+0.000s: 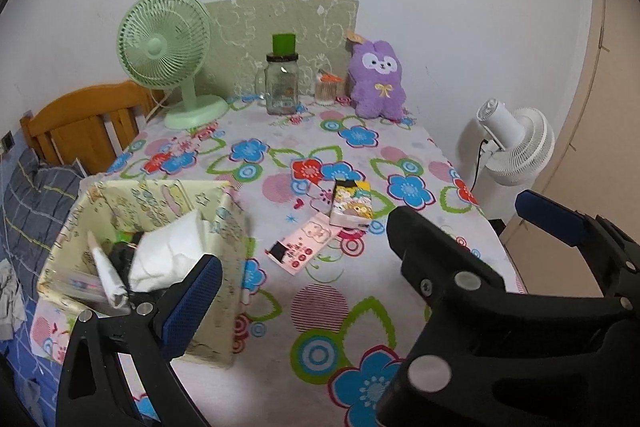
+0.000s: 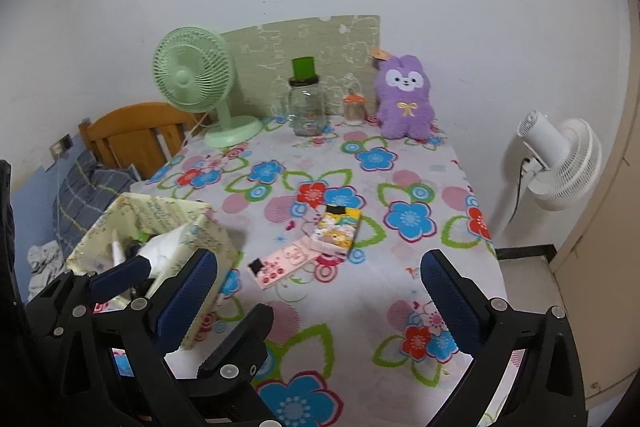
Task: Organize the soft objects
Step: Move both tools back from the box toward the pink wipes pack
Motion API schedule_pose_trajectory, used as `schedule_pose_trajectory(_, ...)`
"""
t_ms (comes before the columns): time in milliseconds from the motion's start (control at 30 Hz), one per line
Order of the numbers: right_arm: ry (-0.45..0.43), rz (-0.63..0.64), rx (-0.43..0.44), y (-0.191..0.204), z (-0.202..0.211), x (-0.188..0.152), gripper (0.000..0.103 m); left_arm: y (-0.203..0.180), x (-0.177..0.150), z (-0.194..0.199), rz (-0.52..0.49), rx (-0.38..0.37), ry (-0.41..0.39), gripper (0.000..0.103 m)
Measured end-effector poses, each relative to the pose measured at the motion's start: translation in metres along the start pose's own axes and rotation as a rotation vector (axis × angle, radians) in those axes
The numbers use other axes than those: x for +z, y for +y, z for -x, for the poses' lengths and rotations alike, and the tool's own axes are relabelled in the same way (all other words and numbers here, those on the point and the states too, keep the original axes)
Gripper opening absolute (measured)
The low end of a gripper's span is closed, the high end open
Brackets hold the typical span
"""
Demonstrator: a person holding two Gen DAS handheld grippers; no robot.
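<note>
A purple plush rabbit (image 1: 378, 81) (image 2: 404, 103) sits upright against the wall at the far end of the flowered table (image 1: 320, 311). A cartoon-printed tissue packet (image 1: 352, 205) (image 2: 338, 229) lies mid-table beside a pink card (image 1: 304, 243). At the near left stands a patterned fabric box (image 1: 226, 215) (image 2: 160, 211) holding crumpled white paper (image 1: 168, 255) and small items. My left gripper (image 1: 366, 231) is open and empty, its left finger by the box. My right gripper (image 2: 318, 257) is open and empty. The two grippers overlap, each with a finger between the other's.
Along the back wall stand a green desk fan (image 1: 164, 43), a glass jar with a green lid (image 1: 282, 83) and a cotton swab tub (image 1: 326, 89). A white floor fan (image 1: 516, 143) stands right of the table. A wooden headboard (image 1: 80, 123) and plaid bedding (image 1: 36, 195) lie left.
</note>
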State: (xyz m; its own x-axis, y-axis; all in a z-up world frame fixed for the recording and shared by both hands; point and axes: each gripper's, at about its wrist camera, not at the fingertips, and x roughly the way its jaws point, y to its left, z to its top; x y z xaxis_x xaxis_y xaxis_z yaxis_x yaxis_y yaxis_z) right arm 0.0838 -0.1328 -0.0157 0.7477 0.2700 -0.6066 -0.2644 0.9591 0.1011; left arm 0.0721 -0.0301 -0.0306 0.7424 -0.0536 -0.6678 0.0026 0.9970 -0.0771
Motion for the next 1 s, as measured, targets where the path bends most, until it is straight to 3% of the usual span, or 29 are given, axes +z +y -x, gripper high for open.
schedule_pose_trajectory(733,0.052,-0.001,-0.012,-0.038,-0.058,-0.001,0.102,-0.020,0.006,-0.062,0.001,-0.014,0.056,0.101)
schedule_pose_trajectory(1000,0.074,-0.013,-0.007,-0.047,-0.084,0.000,0.098,-0.019,0.013,-0.088,-0.003,0.028,0.082,0.090)
